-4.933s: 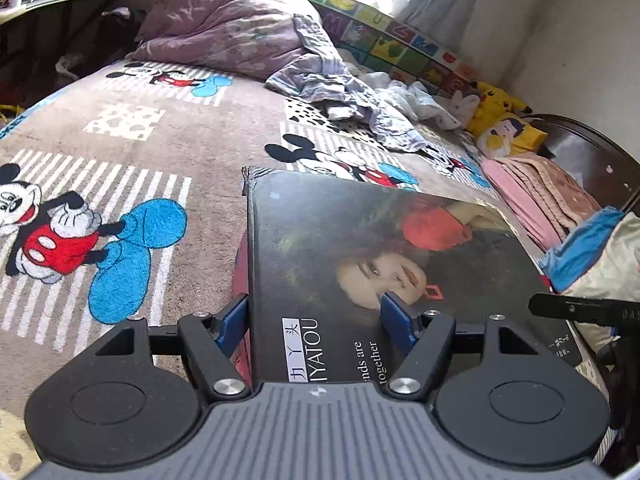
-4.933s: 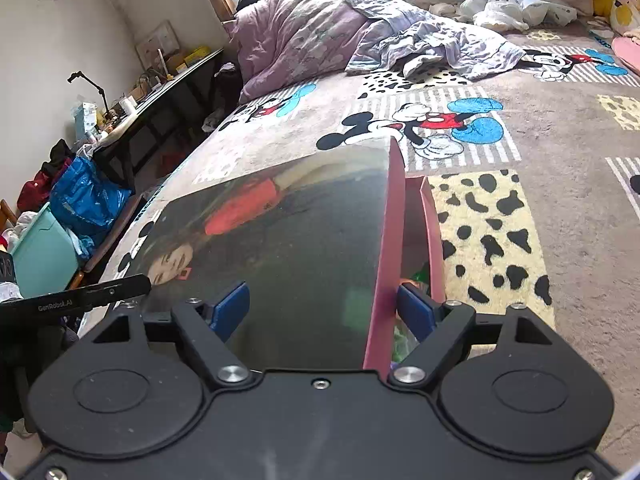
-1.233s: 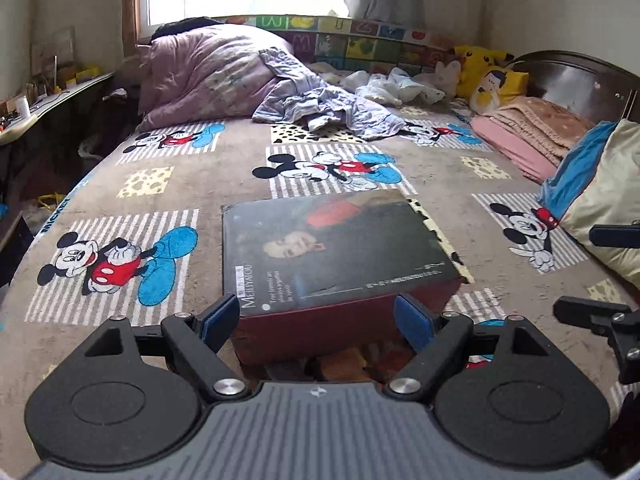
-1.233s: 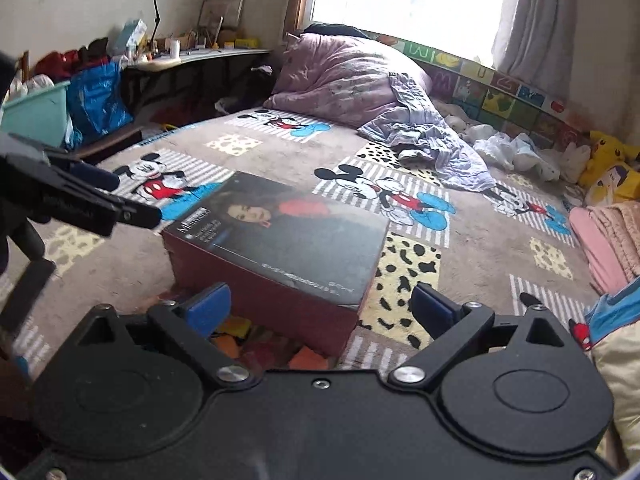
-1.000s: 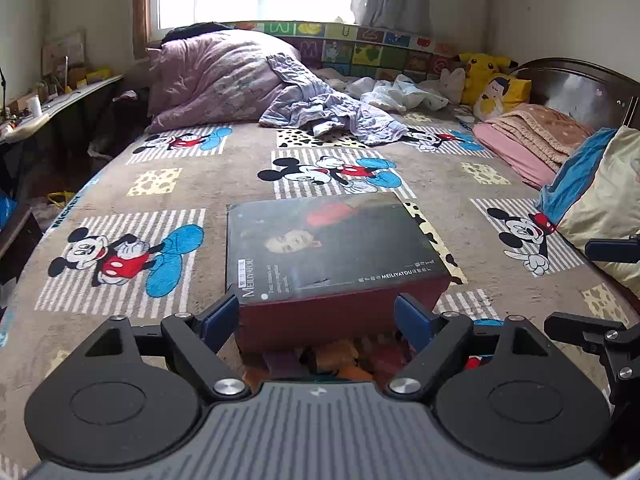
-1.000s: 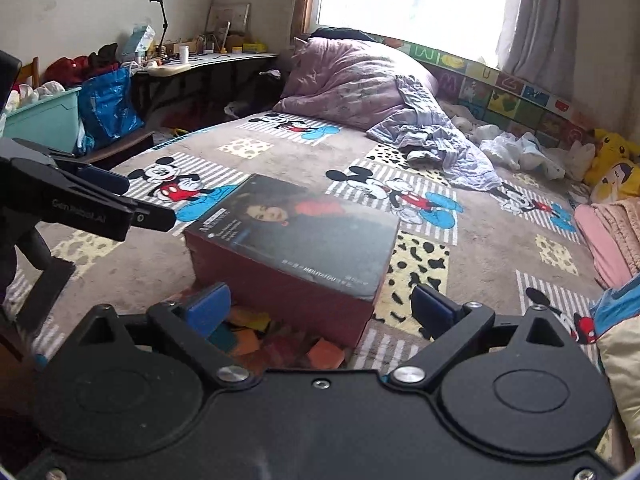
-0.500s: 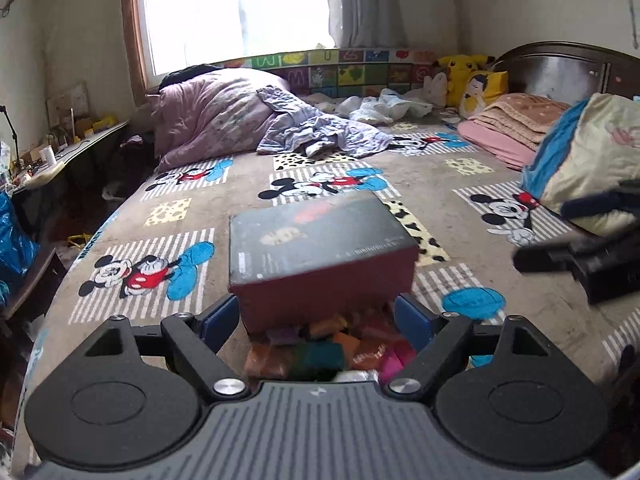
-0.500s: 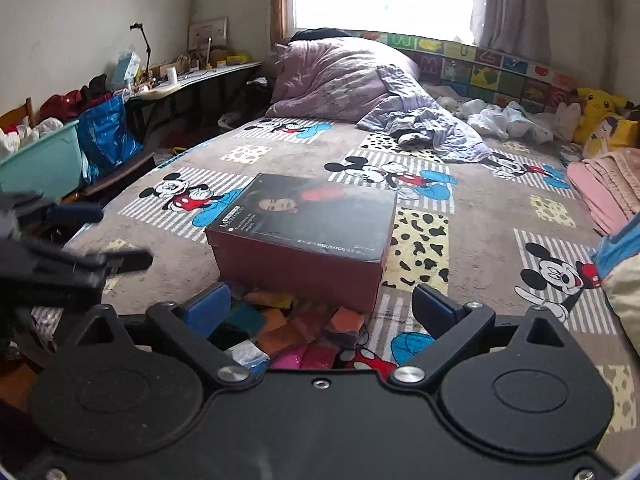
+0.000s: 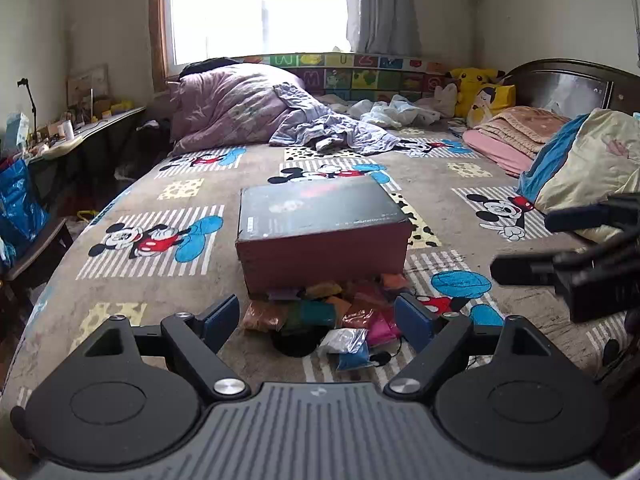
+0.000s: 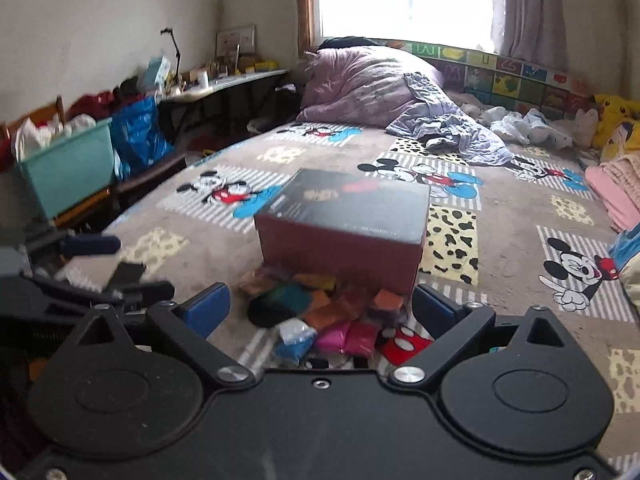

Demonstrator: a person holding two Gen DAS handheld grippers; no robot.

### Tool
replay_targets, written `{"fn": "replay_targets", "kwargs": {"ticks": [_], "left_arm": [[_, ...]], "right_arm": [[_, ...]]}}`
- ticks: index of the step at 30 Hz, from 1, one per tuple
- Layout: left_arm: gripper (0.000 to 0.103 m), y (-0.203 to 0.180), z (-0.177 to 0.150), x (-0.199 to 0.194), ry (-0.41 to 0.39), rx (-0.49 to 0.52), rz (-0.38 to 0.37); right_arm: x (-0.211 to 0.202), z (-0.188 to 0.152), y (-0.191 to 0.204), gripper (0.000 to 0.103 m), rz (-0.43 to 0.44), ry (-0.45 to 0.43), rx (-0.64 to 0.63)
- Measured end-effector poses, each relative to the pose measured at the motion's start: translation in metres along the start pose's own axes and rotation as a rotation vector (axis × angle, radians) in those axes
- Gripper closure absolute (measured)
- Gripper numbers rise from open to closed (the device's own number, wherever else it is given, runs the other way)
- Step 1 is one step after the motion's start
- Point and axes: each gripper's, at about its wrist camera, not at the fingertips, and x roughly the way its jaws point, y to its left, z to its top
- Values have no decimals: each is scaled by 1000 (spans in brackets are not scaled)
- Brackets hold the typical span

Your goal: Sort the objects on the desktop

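With both your left gripper [image 9: 318, 314] and right gripper [image 10: 322, 306] spread and empty, approach the coloured packets [image 9: 332, 312] heaped against the box's [image 9: 320, 224] near side, taking one outermost packet squarely.

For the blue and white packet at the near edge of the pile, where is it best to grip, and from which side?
Probably its near blue end, approached from the front. The blue and white packet lies flat and soft on the bed cover, its far end touches the pile, so the near end looks freest.

bed [image 9: 168, 280], box [image 9: 320, 232], coloured packets [image 9: 340, 312]
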Motion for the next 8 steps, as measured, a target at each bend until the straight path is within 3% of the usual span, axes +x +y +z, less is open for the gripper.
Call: {"fn": "replay_targets", "kwargs": {"ticks": [8], "left_arm": [[18,2,-2,-5,-15,11,-75]], "right_arm": [[3,-11,8,5,2,48,-9]]}}
